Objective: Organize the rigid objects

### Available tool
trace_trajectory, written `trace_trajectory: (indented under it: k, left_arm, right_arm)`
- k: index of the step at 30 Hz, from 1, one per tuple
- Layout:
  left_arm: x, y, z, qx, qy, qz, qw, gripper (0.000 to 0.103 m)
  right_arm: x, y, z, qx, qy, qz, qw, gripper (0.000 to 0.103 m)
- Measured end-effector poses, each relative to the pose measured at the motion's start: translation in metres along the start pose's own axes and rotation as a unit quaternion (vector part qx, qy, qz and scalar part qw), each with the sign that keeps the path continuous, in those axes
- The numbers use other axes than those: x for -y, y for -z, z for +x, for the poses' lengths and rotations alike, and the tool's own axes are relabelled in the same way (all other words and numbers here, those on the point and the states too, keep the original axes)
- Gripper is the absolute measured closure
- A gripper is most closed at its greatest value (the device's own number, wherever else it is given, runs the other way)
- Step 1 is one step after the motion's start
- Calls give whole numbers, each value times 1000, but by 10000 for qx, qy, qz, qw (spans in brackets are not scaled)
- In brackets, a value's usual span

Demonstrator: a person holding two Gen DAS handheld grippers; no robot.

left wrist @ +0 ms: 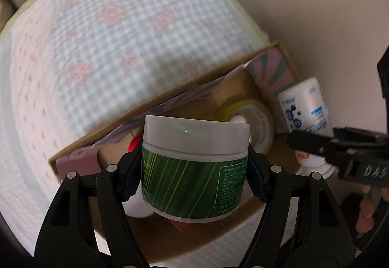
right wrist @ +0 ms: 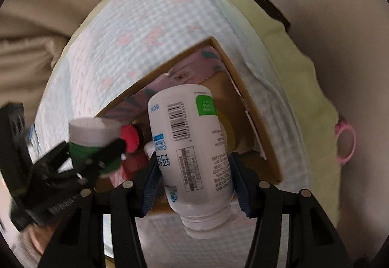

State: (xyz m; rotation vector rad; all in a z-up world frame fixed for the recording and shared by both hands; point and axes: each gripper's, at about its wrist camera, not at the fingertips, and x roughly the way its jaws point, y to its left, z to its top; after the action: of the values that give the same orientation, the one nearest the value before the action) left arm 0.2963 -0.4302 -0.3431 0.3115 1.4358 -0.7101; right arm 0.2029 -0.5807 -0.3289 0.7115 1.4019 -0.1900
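Observation:
My left gripper [left wrist: 194, 170] is shut on a green-labelled jar [left wrist: 194, 170] with a white lid, held over an open cardboard box [left wrist: 170, 97]. In the right wrist view that same jar [right wrist: 90, 139] shows at the left, in the left gripper [right wrist: 97, 158]. My right gripper [right wrist: 194, 178] is shut on a white bottle [right wrist: 192, 146] with a barcode and a green patch, cap end toward the camera, over the box [right wrist: 243, 97]. The white bottle [left wrist: 306, 105] appears at the right of the left wrist view, in the right gripper [left wrist: 311, 144].
Inside the box lie a roll of yellowish tape [left wrist: 252, 117], a red cap [right wrist: 130, 139] and other white items. The box rests on a blue-checked cloth with pink flowers [left wrist: 121, 37] over a pale yellow pad [right wrist: 304, 97]. A pink ring [right wrist: 345, 144] lies at the right.

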Motion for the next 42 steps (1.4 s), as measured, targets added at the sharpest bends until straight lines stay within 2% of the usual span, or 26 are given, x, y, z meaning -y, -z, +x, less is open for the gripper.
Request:
trace_trajectory:
  k: [6, 8, 9, 11, 12, 20, 33, 40, 42]
  left_arm:
    - [-2, -5, 8, -176, -185, 264, 9993, 33]
    - [-4, -8, 3, -166, -183, 203, 9995, 20]
    - [-5, -9, -1, -149, -195, 178, 9995, 1]
    - [-7, -8, -11, -32, -222, 133, 9997, 0]
    - [-10, -5, -16, 0, -221, 115, 9997, 0]
    - [-26, 26, -52, 223, -289, -267, 9990, 0]
    - [-20, 59, -122, 823, -393, -566, 9942, 0]
    - [-30, 103, -196, 1358, -445, -841, 9862, 0]
    - [-36, 121, -222, 1559, -303, -971, 9825, 0]
  right_arm:
    - [6, -11, 18, -179, -252, 392, 9988, 51]
    - [4, -16, 19, -113, -183, 327, 9992, 51]
    - [1, -18, 18, 9, -143, 241, 9996, 50]
    - [-5, -20, 13, 209, -146, 51, 9997, 26]
    - [-8, -20, 9, 230, -73, -29, 9997, 0]
    - [-10, 0, -14, 570, 304, -261, 9976, 0]
    - [-29, 26, -43, 870, 361, -620, 9936, 0]
    - [-59, 55, -89, 1231, 364, -855, 9880, 0]
    - [-73, 69, -109, 1420, 351, -940, 9848, 0]
